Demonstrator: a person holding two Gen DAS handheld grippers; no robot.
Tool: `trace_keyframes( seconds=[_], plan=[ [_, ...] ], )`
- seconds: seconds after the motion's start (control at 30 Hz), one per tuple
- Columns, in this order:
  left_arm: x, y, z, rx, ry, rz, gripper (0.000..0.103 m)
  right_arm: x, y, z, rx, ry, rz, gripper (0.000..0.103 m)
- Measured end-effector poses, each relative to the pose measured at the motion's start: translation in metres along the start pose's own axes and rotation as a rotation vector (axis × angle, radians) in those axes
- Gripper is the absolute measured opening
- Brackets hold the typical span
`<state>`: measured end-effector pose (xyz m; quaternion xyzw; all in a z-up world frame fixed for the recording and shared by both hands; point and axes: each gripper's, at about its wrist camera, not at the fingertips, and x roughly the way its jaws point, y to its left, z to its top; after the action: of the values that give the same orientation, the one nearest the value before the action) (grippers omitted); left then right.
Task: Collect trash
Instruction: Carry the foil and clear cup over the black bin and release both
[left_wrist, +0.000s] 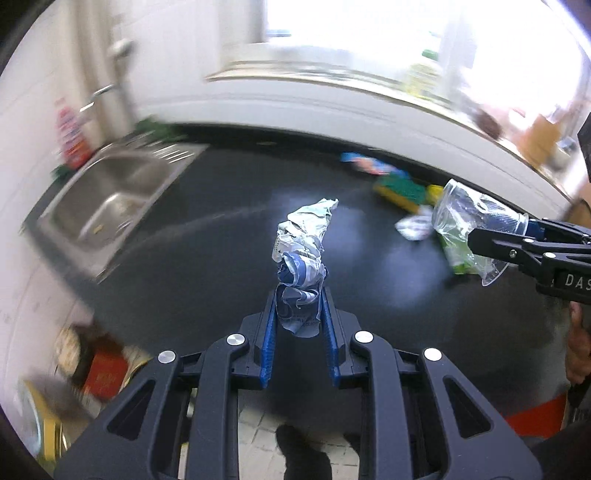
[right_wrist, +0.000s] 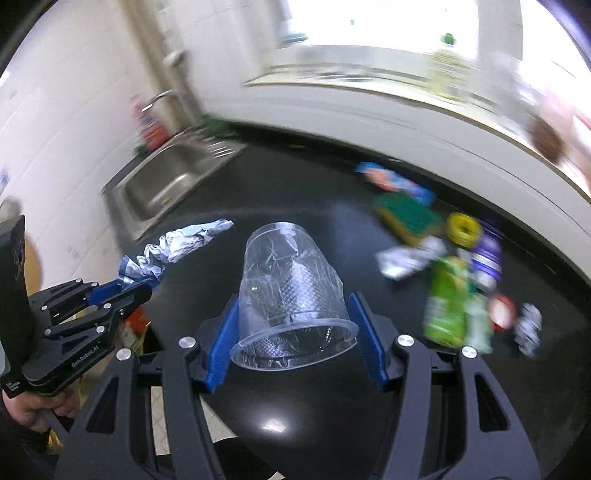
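Left tool (left_wrist: 298, 314) clamps crumpled wrapper (left_wrist: 303, 254); right tool (right_wrist: 293, 325) grips clear plastic cup (right_wrist: 291, 280). Both above black surface (left_wrist: 207, 251), more trash at right.

The counter (left_wrist: 229, 258) is black and glossy, throwing back soft white glare. The sink (left_wrist: 110, 199) is brushed steel with a dull sheen. The crumpled wrapper (left_wrist: 303, 254) looks like thin printed paper or foil, creased and faintly shiny. The cup (right_wrist: 291, 291) is clear thin plastic, smooth at the rim, crackled along its wall. The left gripper (left_wrist: 298, 306) and right gripper (right_wrist: 293, 325) have matt black plastic frames with bright metal screw heads, and their pads (right_wrist: 367, 332) are blue ribbed plastic. The sponge (right_wrist: 406, 218) has a rough green top. The wall (right_wrist: 74, 110) is matt white
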<state>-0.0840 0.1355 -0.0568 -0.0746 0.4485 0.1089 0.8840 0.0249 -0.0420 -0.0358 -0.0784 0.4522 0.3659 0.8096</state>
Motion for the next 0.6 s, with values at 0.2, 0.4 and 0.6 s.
trace_keyframes(
  seconds=[0.2, 0.4, 0.6],
  plan=[
    [-0.027, 0.090, -0.057, -0.186, 0.039, 0.151, 0.022, 0.055, 0.116, 0.009, -0.189, 0.085, 0.169, 0.059],
    [-0.040, 0.173, -0.139, -0.379, 0.132, 0.254, 0.022, 0.116, 0.226, -0.010, -0.328, 0.223, 0.327, 0.059],
    [-0.009, 0.233, -0.201, -0.504, 0.189, 0.254, 0.022, 0.186, 0.299, -0.038, -0.396, 0.358, 0.355, 0.060]
  ],
)
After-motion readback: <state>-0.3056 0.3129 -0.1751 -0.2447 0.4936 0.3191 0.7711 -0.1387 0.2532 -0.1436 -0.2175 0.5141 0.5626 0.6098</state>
